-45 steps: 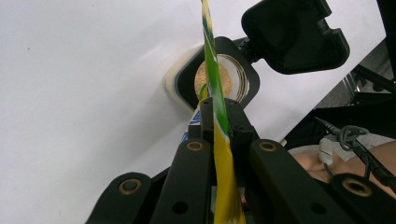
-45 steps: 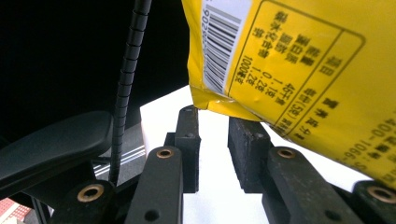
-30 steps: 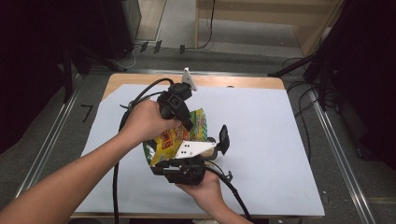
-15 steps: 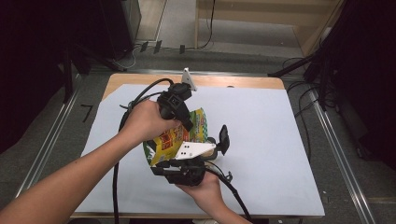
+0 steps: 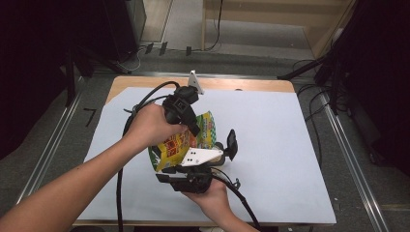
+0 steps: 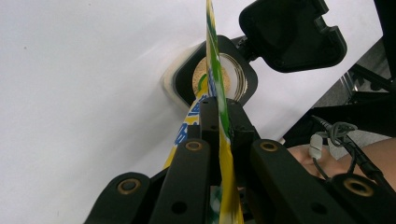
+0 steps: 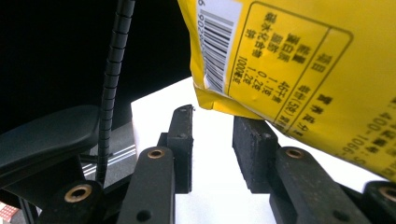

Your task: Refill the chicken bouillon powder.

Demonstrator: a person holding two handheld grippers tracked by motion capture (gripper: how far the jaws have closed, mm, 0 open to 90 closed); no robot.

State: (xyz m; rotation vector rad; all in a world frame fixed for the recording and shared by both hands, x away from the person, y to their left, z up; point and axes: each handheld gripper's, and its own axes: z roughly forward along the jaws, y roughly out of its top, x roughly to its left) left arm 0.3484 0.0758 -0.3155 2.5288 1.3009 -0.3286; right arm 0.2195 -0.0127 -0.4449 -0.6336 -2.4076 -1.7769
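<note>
From the high view, your left gripper holds a yellow snack packet up off the white-covered bench, near the middle of it, and your right gripper sits just below the packet's lower edge.

In the left gripper view, the jaws are clamped tight on the thin edge of the packet, which runs upright between them. Beyond it a round container with a black rim and an open hinged lid stands on the bench.

In the right gripper view, the jaws have just been opening and stand narrowly apart with nothing pinched between them; the packet's barcoded corner hangs just above them, brushing the tip of one.

You seem to be between grips, regrasping the packet. Next, you'll likely need to line the right jaws up on that lower corner and close before pulling or tipping the packet toward the container.
</note>
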